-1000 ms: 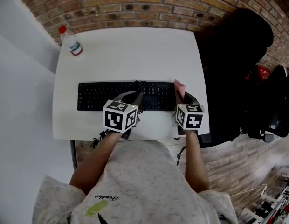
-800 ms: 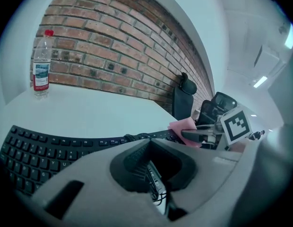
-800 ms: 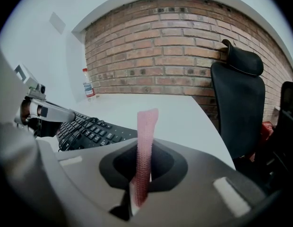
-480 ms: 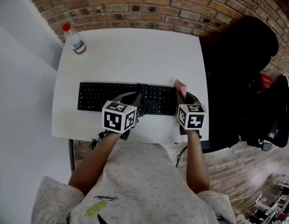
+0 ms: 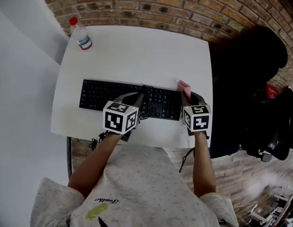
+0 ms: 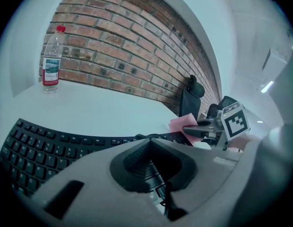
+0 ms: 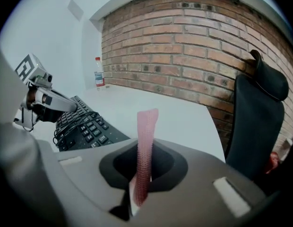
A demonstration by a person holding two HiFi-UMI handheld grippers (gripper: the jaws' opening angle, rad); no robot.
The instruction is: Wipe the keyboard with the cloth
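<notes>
- Head view: the black keyboard (image 5: 113, 96) is lying across the near half of the white table (image 5: 137, 51). The left gripper (image 5: 138, 97) is reaching over its middle, and the right gripper (image 5: 185, 92) is sitting just off its right end. The pink cloth (image 5: 183, 85) is poking out past the right gripper's tips, beside the keyboard's right end. A water bottle (image 5: 81, 34) is standing at the far left corner.
- Left gripper view: the jaws are meeting tip to tip with nothing between them, pointing over the keys. The other gripper is showing at the right, with the cloth in its tips.
- Right gripper view: the jaws are pinching the cloth, which is standing upright as a narrow strip. A coil of black cable (image 7: 64, 129) is lying on the keyboard's near end. A black chair (image 7: 255, 117) is standing beyond the table's right edge.
</notes>
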